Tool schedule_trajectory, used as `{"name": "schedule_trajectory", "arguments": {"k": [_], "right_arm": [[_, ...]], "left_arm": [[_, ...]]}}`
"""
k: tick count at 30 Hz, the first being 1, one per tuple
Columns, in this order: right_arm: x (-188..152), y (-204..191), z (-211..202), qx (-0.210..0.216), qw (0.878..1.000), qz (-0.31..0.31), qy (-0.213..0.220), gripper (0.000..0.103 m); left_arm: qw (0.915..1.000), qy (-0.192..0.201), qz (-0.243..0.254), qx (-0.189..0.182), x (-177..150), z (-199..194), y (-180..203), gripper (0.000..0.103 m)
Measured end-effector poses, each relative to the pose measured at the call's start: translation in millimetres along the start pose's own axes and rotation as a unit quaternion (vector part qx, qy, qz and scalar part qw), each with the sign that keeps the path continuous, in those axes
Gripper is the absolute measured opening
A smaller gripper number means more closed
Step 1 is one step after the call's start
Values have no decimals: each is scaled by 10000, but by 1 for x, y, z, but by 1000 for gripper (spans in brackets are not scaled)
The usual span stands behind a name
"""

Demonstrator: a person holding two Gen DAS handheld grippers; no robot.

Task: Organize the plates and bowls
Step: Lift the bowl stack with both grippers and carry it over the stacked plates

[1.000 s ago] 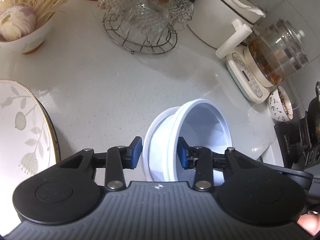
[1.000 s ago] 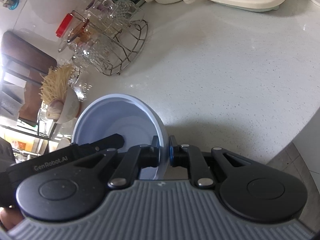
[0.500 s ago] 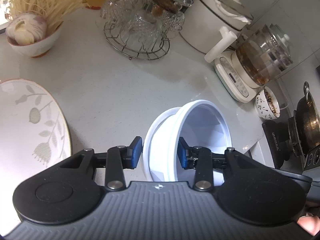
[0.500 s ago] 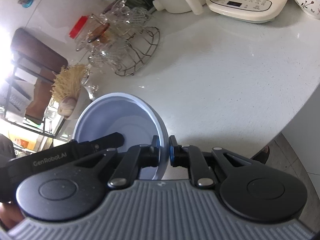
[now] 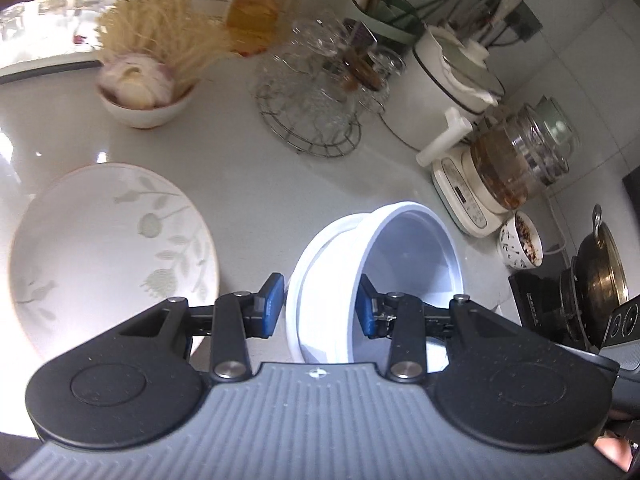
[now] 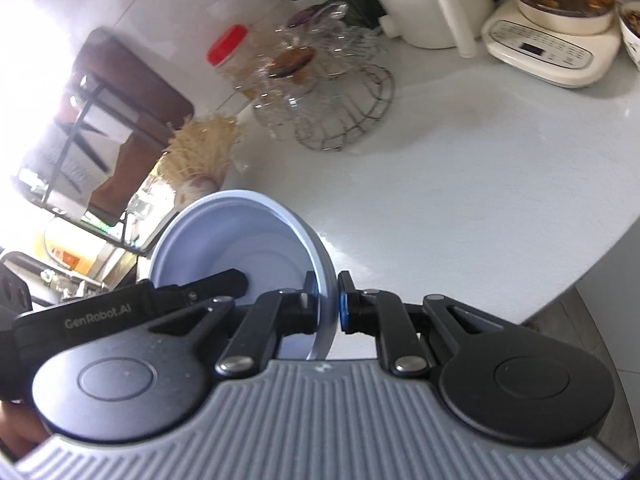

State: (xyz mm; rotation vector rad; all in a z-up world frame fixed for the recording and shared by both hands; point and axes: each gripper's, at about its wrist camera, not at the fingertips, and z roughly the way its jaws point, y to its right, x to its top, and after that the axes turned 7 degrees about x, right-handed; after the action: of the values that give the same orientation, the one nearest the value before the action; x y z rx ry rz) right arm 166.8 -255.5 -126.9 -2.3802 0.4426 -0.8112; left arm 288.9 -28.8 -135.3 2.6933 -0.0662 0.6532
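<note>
Two white bowls are nested and held above the counter. In the left wrist view my left gripper [image 5: 320, 312] straddles the stacked bowls [image 5: 332, 280]; its left pad stands a little off the outer wall, its right pad is inside the inner bowl [image 5: 408, 264]. In the right wrist view my right gripper [image 6: 329, 308] is shut on the rim of the bowl [image 6: 240, 248], and the left gripper's arm reaches into that bowl. A white plate with a leaf pattern [image 5: 108, 252] lies on the counter to the left.
A wire rack of glass cups [image 5: 316, 96], a bowl of noodles and garlic [image 5: 148, 92], a red-lidded jar [image 5: 260, 4], a white cooker [image 5: 448, 92], a glass kettle on its base [image 5: 504, 168], a small patterned bowl [image 5: 520, 248] and a dark pot [image 5: 596, 280] ring the counter.
Both grippers have risen and drawn back with the bowls. More of the counter, the whole plate and the back wall have come into view.
</note>
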Motion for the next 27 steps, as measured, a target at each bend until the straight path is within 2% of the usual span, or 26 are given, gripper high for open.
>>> {"name": "schedule_trajectory", "arguments": {"k": [6, 10, 15, 27], "right_arm": [[1, -25, 10, 195, 9994, -234, -174, 13], [3, -46, 26, 347, 9976, -515, -305, 13], [5, -70, 49, 528, 9948, -701, -520, 13], [5, -113, 95, 503, 9878, -1068, -1017, 14]], "left_arm": [[9994, 203, -247, 153, 0, -25, -24, 43], [9974, 310, -593, 257, 2, -37, -47, 43], [9959, 387, -690, 447, 7, -48, -73, 43], [9901, 382, -1302, 374, 14, -50, -139, 43]]}}
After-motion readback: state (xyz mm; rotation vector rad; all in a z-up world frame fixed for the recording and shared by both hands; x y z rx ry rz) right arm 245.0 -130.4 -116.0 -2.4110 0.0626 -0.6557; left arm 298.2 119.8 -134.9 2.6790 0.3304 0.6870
